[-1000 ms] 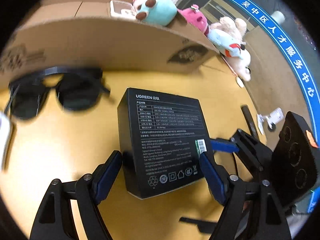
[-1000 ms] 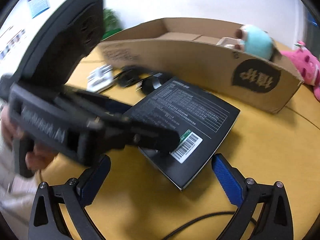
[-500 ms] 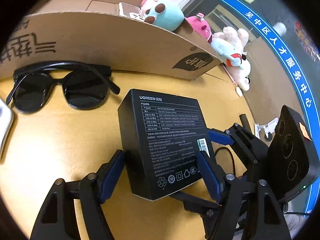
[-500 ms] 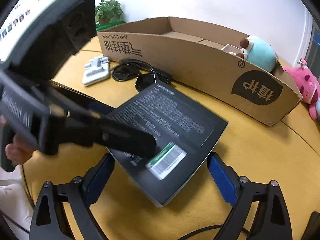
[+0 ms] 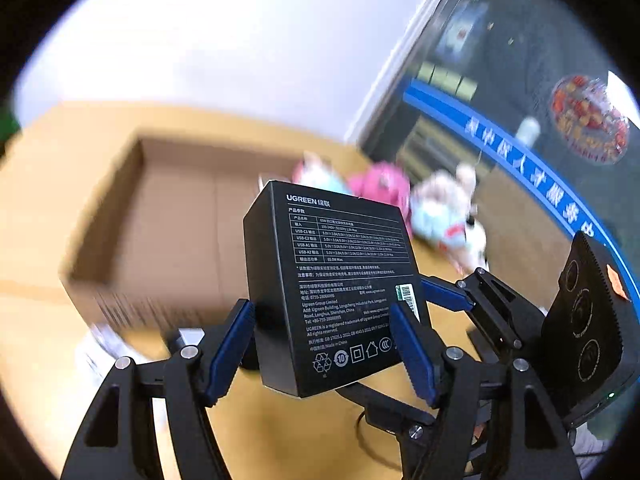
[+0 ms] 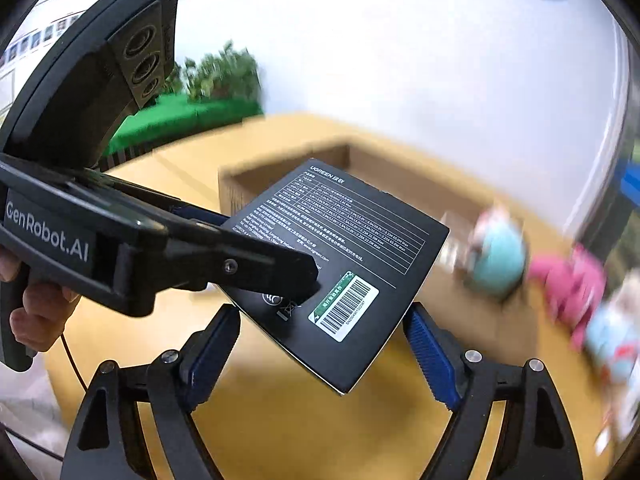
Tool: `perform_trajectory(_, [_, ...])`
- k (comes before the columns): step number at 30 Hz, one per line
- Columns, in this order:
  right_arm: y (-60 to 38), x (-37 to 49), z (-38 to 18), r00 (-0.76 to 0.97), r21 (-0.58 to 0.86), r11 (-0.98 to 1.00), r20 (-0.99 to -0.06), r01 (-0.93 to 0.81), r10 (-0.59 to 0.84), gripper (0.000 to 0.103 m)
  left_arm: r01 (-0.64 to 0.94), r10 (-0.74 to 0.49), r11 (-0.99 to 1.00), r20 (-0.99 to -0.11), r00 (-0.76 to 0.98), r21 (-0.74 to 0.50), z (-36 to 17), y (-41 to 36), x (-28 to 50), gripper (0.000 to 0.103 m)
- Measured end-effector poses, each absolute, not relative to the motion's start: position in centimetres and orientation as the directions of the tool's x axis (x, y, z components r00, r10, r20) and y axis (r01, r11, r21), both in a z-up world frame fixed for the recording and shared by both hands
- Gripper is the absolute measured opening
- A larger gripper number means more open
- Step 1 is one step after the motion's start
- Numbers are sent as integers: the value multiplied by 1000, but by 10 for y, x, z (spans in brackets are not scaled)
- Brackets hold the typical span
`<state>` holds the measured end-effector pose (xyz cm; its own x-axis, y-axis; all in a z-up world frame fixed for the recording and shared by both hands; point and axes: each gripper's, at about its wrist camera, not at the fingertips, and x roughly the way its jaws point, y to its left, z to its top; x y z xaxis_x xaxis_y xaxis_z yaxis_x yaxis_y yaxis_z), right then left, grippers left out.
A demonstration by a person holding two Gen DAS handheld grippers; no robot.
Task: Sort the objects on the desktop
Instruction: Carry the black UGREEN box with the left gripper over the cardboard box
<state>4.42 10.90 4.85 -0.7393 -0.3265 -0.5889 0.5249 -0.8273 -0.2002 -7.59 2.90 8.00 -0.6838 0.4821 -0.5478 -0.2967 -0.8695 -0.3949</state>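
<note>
White wall (image 5: 200, 40) was seen behind a yellow table (image 5: 280, 432), both blurred. On the table an open-topped carton (image 5: 120, 264) was set, its near rim low and its floor left bare across the left part. Plush toys (image 5: 452, 216) were lined up at and past its right end, near the table's far edge.

A black box (image 5: 332, 280) was held in the air, clear of the table and in front of the carton's near rim, tilted with its printed face up. Its far edge was seen over the carton's right part; whether it was truly above the opening cannot be told.

By the left gripper (image 5: 320, 306) the box was clamped across its width, a blue pad pressed on each long side, the jaws closing. By the right gripper (image 6: 324, 309) the box was straddled corner-on, the pad tips set against two of its edges, the jaws likewise closing. The barcode corner was left jutting down between the right fingers.

A hand (image 6: 36, 312) was wrapped around the left gripper's handle. Open air was left above the box, with a plant (image 6: 224, 76) far behind it
</note>
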Motion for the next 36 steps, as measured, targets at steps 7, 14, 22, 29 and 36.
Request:
perform_trajectory(7, [65, -13, 131, -812, -305, -792, -453, 529, -368, 83, -300, 415, -904, -451, -790, -305, 159, -12, -117, 70])
perform_trajectory(14, [53, -82, 184, -838, -308, -804, -392, 509, -380, 83, -301, 402, -909, -421, -813, -287, 207, -31, -179, 70])
perform_trajectory(22, [60, -152, 212, -835, -298, -813, -415, 500, -361, 83, -298, 410, -906, -446, -796, -301, 224, -28, -247, 70])
perform_trajectory(29, [74, -224, 194, -780, -232, -814, -510, 532, -363, 83, -264, 413, -905, -538, -735, -334, 194, -28, -308, 70])
perform_trajectory(36, [94, -279, 96, -652, -77, -826, -656, 558, -379, 83, -174, 409, -908, -717, -565, -382, 82, -18, -369, 70])
